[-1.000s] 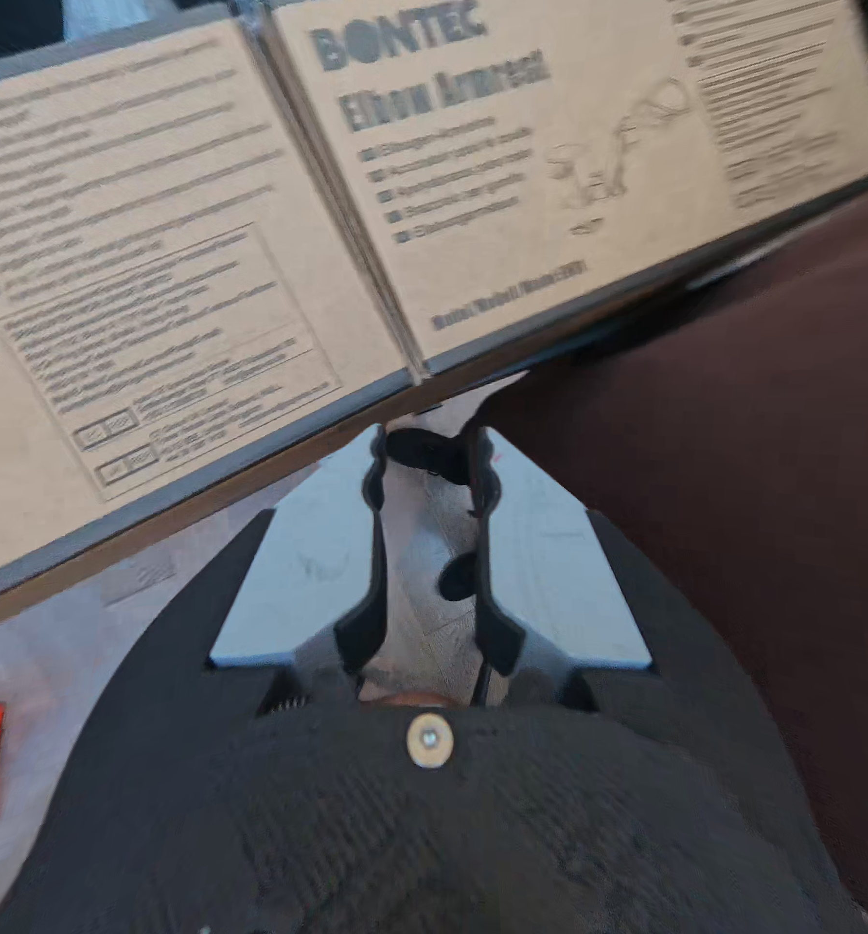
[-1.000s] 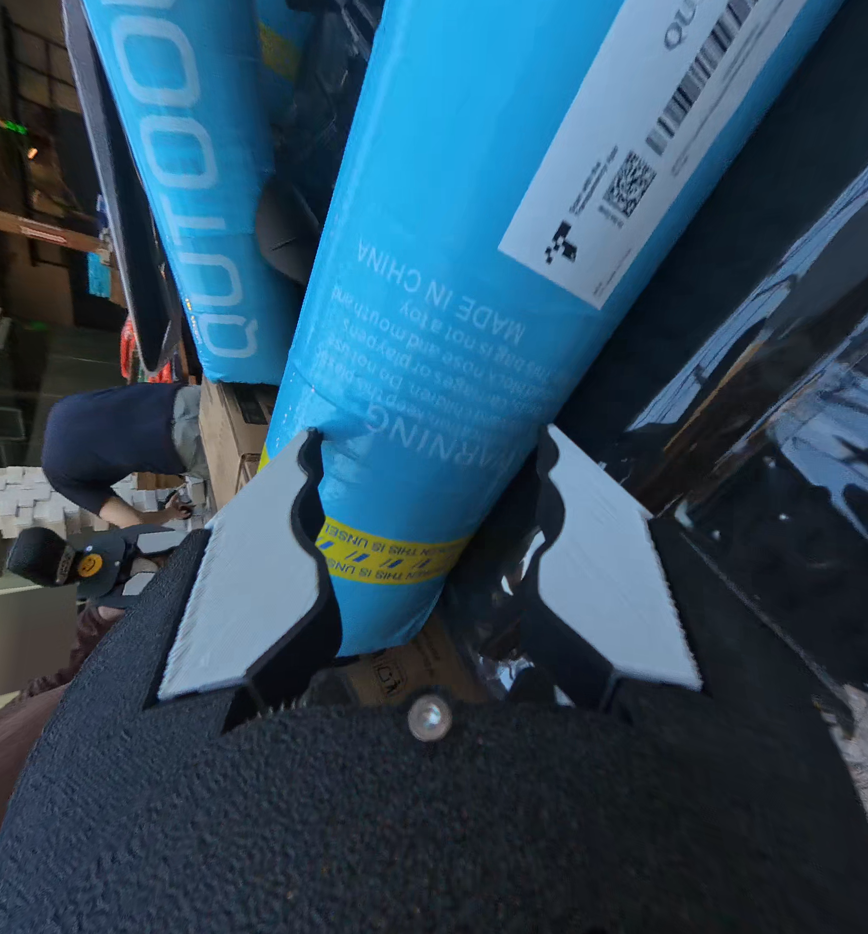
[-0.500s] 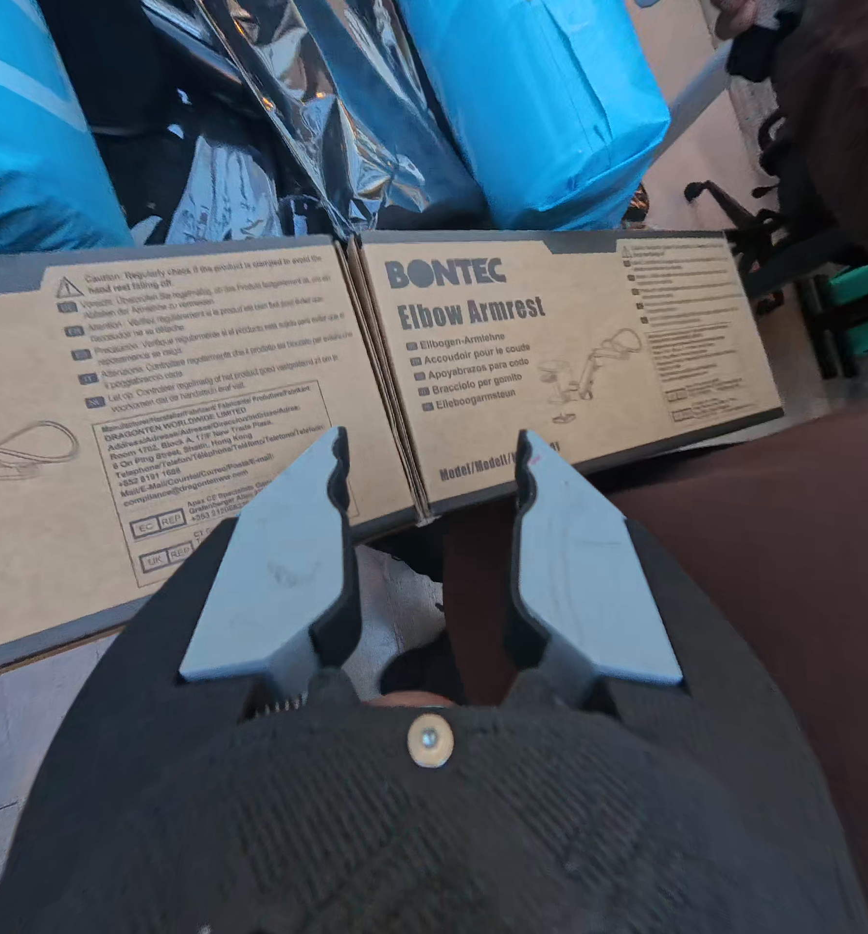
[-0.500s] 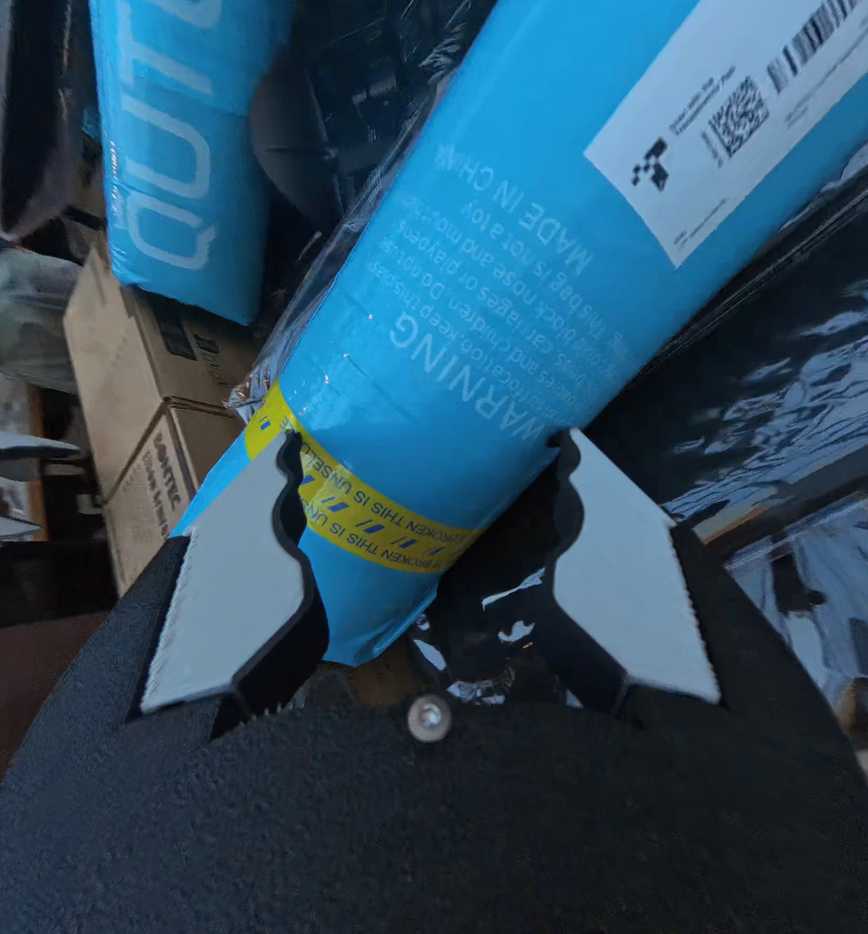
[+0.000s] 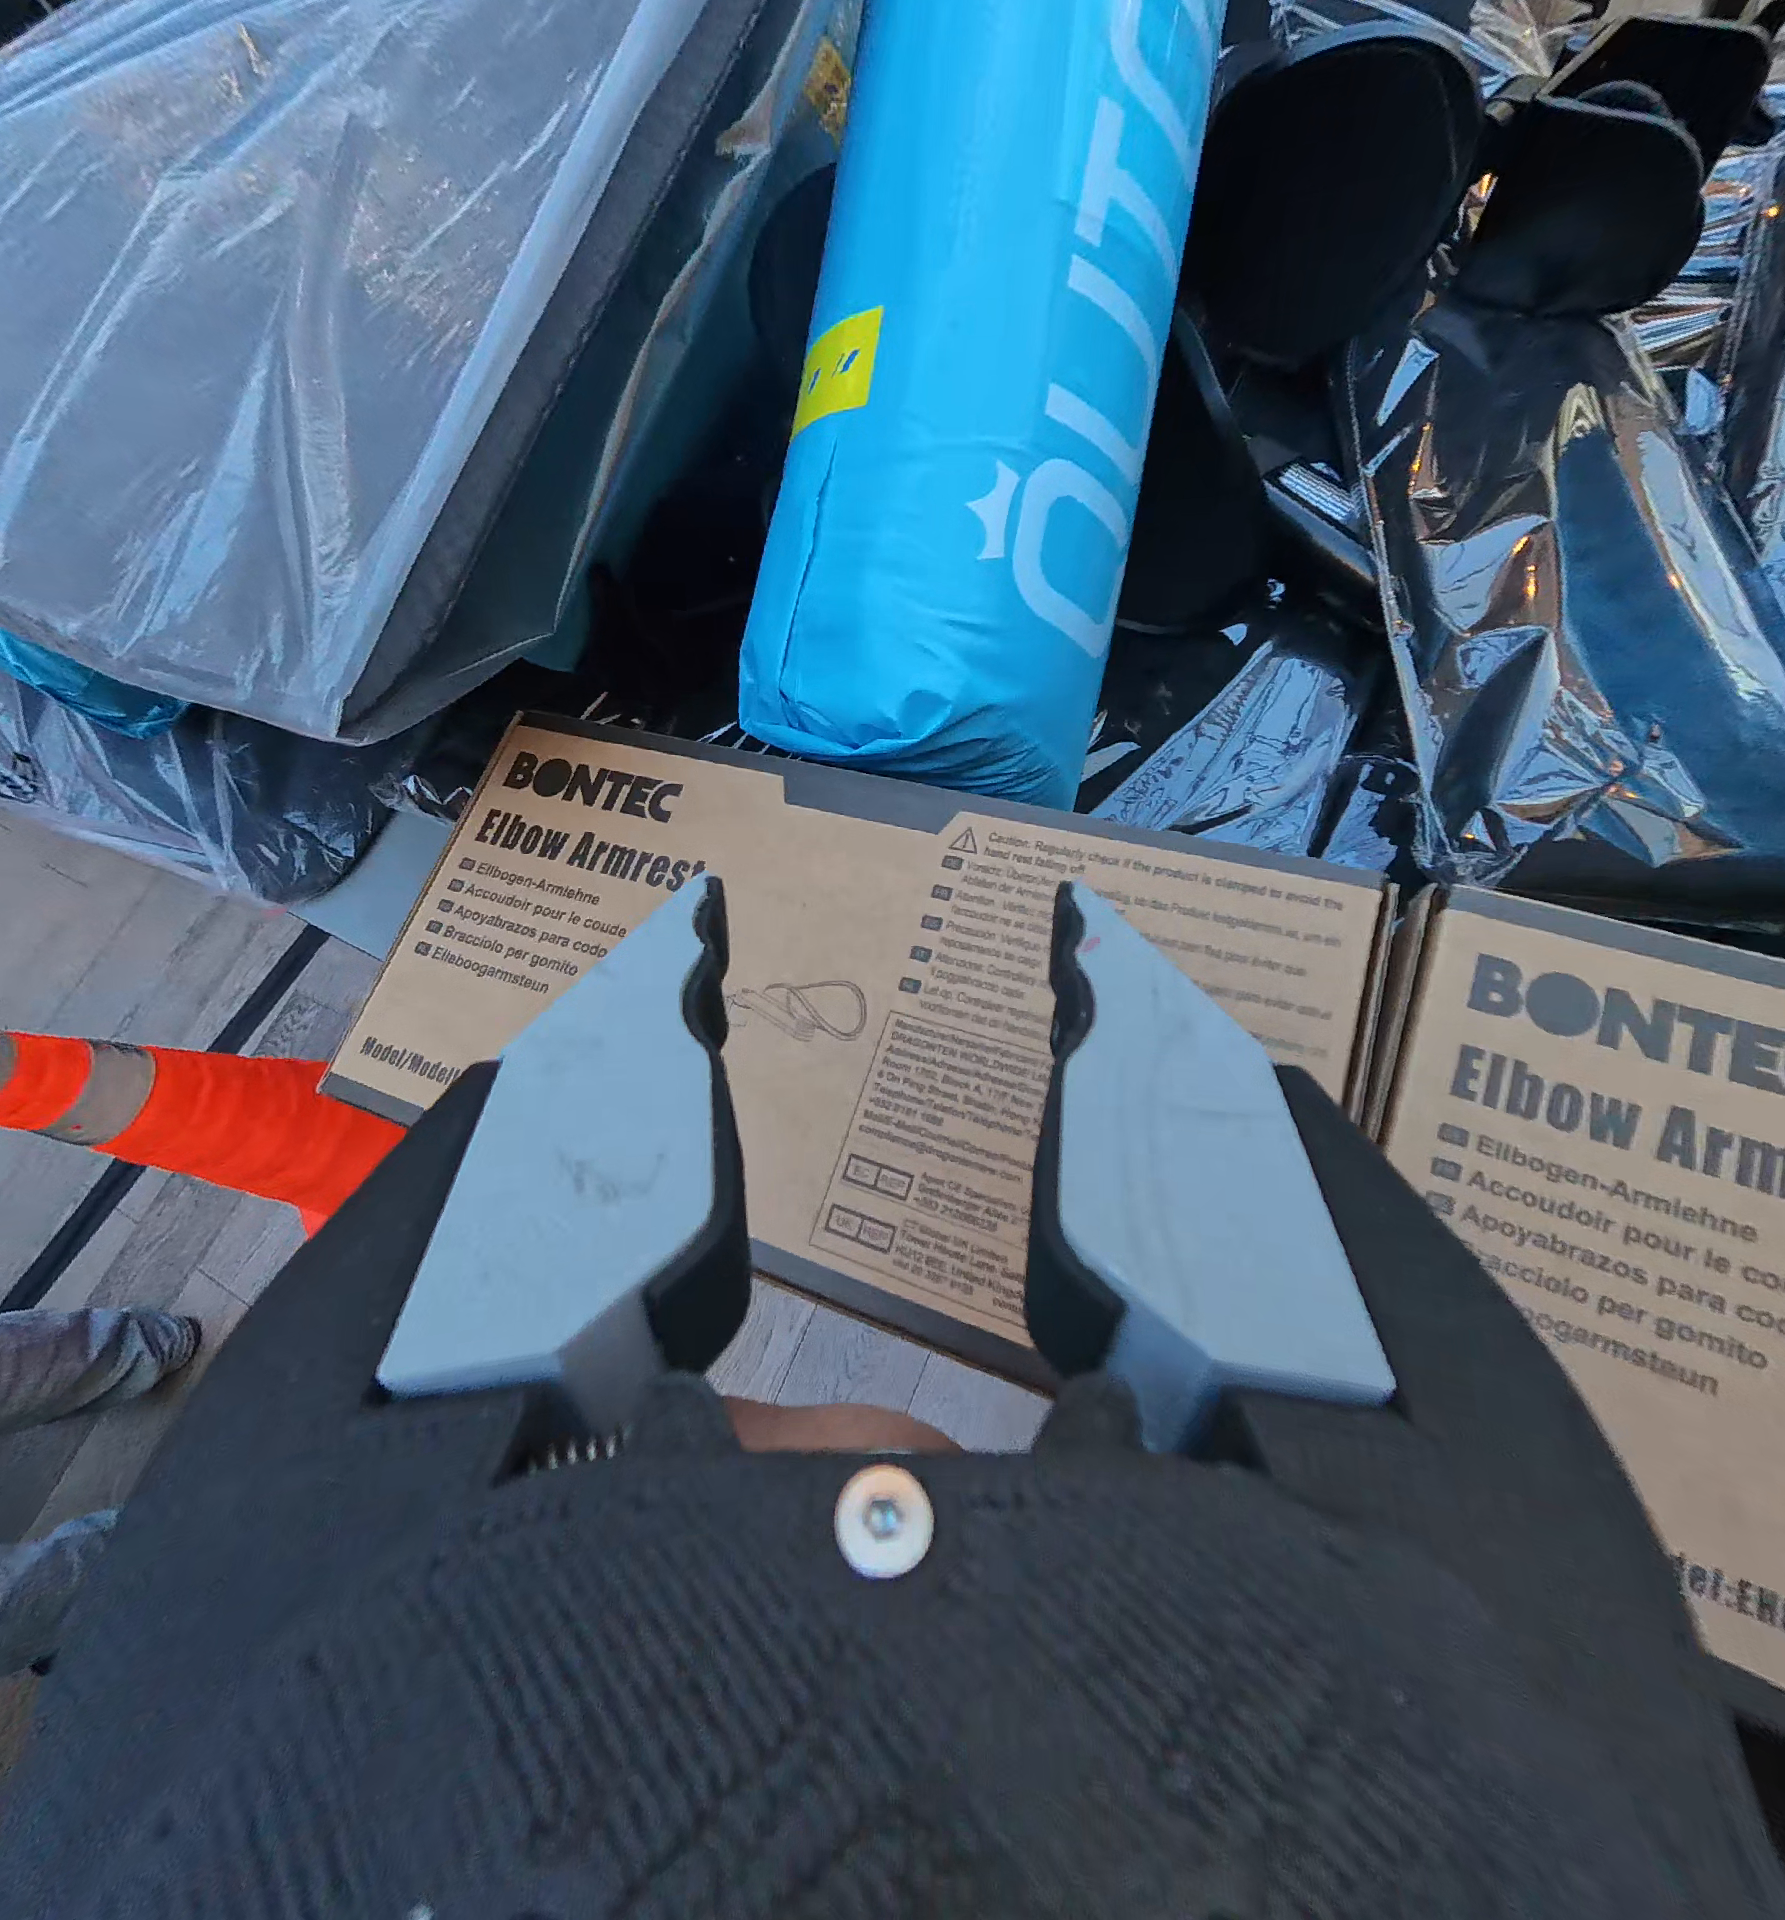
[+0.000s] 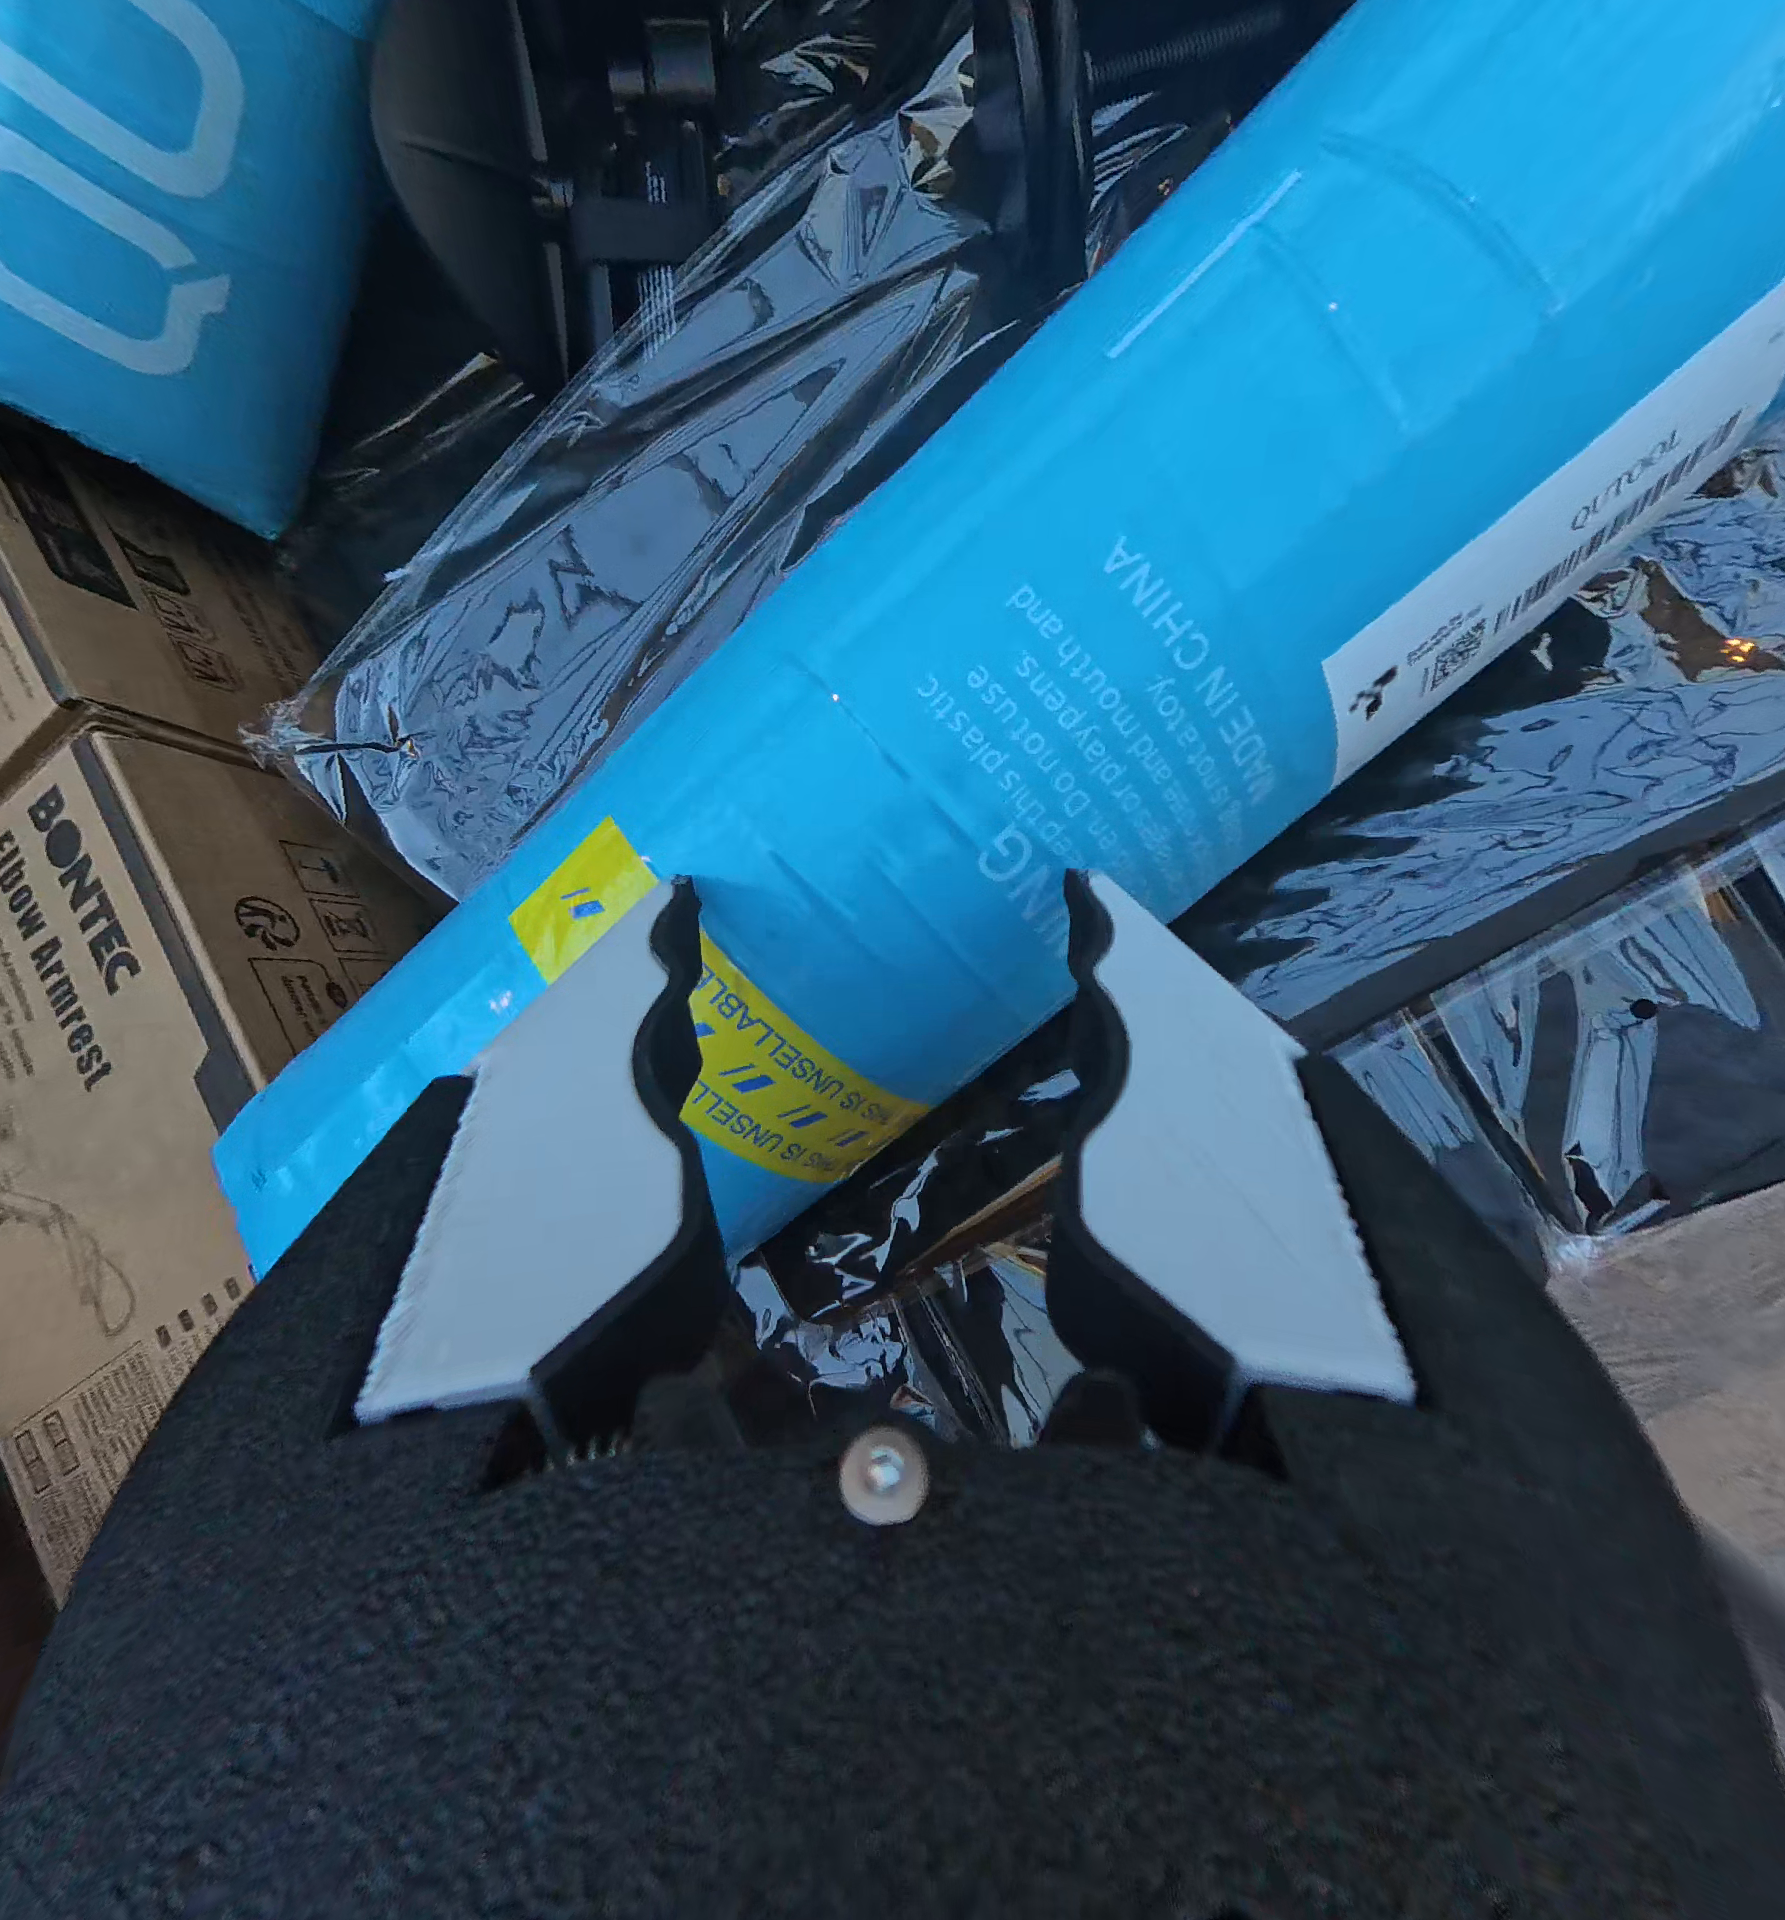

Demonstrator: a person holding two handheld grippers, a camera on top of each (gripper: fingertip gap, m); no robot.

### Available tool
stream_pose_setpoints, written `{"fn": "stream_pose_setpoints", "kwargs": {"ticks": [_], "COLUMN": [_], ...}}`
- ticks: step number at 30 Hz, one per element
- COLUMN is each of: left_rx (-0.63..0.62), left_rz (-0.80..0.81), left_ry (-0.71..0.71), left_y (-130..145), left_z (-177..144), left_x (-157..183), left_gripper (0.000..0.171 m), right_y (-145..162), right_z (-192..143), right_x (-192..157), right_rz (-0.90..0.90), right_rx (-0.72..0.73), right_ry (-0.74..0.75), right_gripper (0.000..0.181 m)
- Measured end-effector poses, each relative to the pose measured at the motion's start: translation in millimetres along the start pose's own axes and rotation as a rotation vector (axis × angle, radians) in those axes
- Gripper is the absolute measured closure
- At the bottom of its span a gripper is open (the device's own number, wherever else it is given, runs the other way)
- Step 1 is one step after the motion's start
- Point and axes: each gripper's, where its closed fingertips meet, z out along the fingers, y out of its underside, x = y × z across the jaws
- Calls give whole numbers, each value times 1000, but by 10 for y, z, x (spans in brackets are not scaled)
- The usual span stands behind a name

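My left gripper (image 5: pixel 888 899) is open and empty. It hovers over a flat brown printed cardboard box (image 5: pixel 1179 935) on the floor; a second like box (image 5: pixel 1615 1143) lies to its right. A blue plastic-wrapped roll (image 5: pixel 971 416) rests its end on the box's far edge. My right gripper (image 6: pixel 877 888) is open, its fingers on either side of the lower end of another blue roll (image 6: pixel 1231 520), close to its yellow tape band (image 6: pixel 763 1101). I cannot tell if the fingers touch it. That roll lies slanted on a pile.
A grey flat package in clear plastic (image 5: pixel 244 312) lies far left, shiny black foil wrap (image 5: pixel 1594 623) far right. An orange cone (image 5: pixel 213 1112) and a shoe (image 5: pixel 36 1361) are at the left. In the right wrist view: another blue roll (image 6: pixel 119 208), stacked cardboard boxes (image 6: pixel 57 1039), foil-wrapped goods (image 6: pixel 1594 831). To the blue plastic-wrapped roll (image 5: pixel 971 416): left tips about 15 cm, right tips about 35 cm.
My left gripper went from nearly shut to open and swung up and left over the boxes toward the pile. My right gripper's jaws narrowed a little; the blue roll now lies more slanted in its view.
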Motion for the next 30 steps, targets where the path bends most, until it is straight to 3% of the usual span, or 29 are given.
{"fn": "stream_pose_setpoints", "kwargs": {"ticks": [8,17,22,24,30], "left_rx": [-12,-97,-151,-170,-229], "left_rz": [-21,-43,-97,-121,-202], "left_ry": [12,125,98,86,32], "left_y": [186,760,1105,1212,1527], "left_z": [-72,-259,-393,-441,-604], "left_x": [-72,-46,-133,-158,-230], "left_gripper": [112,100,98,98,98], "right_y": [25,-266,-840,-1023,-1157], "right_z": [-66,-126,-235,-182,246], "right_x": [19,-29,-540,-895,-1870], "right_rz": [-21,-200,-372,-437,-592], "right_rx": [5,33,201,246,239], "right_ry": [46,207,201,127,-136], "right_gripper": [117,118,118,119,134]}}
